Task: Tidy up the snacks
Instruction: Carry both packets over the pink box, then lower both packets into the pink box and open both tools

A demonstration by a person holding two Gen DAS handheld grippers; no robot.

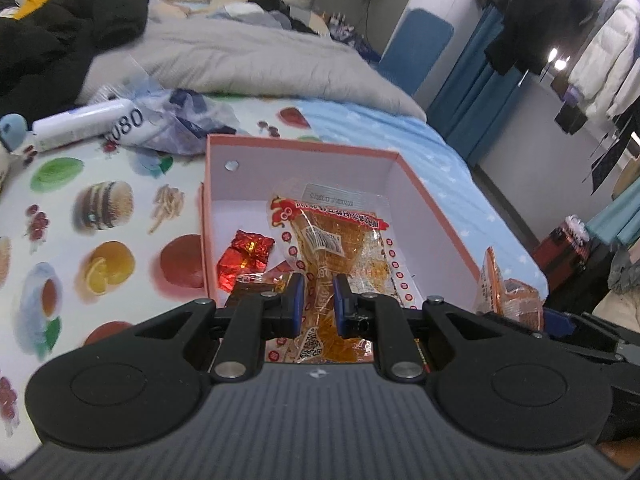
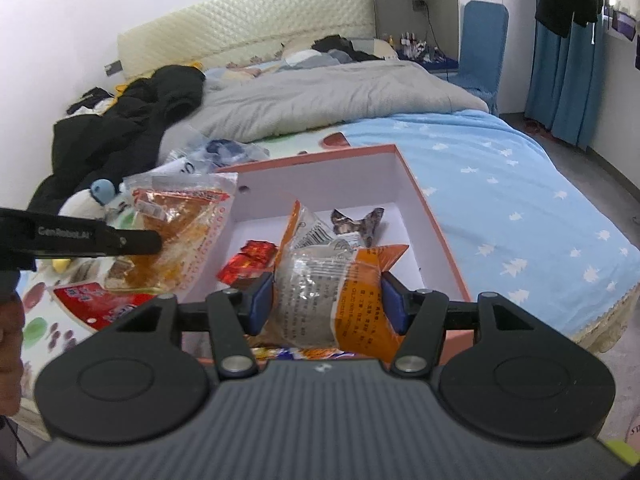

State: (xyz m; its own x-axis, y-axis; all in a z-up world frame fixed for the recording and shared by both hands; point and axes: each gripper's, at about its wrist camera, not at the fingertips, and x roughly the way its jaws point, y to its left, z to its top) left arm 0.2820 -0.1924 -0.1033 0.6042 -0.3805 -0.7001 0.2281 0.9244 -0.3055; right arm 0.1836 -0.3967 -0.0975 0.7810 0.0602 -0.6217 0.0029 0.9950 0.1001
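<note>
A pink box [image 1: 304, 146] with a white inside lies open on the bed; its rim [image 2: 432, 220] also shows in the right wrist view. In it are a red foil candy [image 1: 244, 258] and a brown-wrapped candy [image 2: 360, 220]. My left gripper [image 1: 318, 304] is shut on a clear packet with an orange snack and red print [image 1: 336, 240], held over the box's near left part. My right gripper [image 2: 326, 300] is shut on a puffy orange and clear snack packet [image 2: 320, 292] above the box's near edge. The left gripper's arm [image 2: 100, 240] and its packet [image 2: 176, 232] show at the left.
A red snack packet [image 2: 96, 308] lies on the food-print sheet left of the box. Behind the box are a white tube [image 1: 84, 122], a crumpled plastic bag [image 1: 180, 120], a plush toy [image 2: 92, 200], black clothing [image 2: 120, 132] and a grey quilt [image 2: 320, 96]. The bed's edge [image 2: 600, 304] drops at right.
</note>
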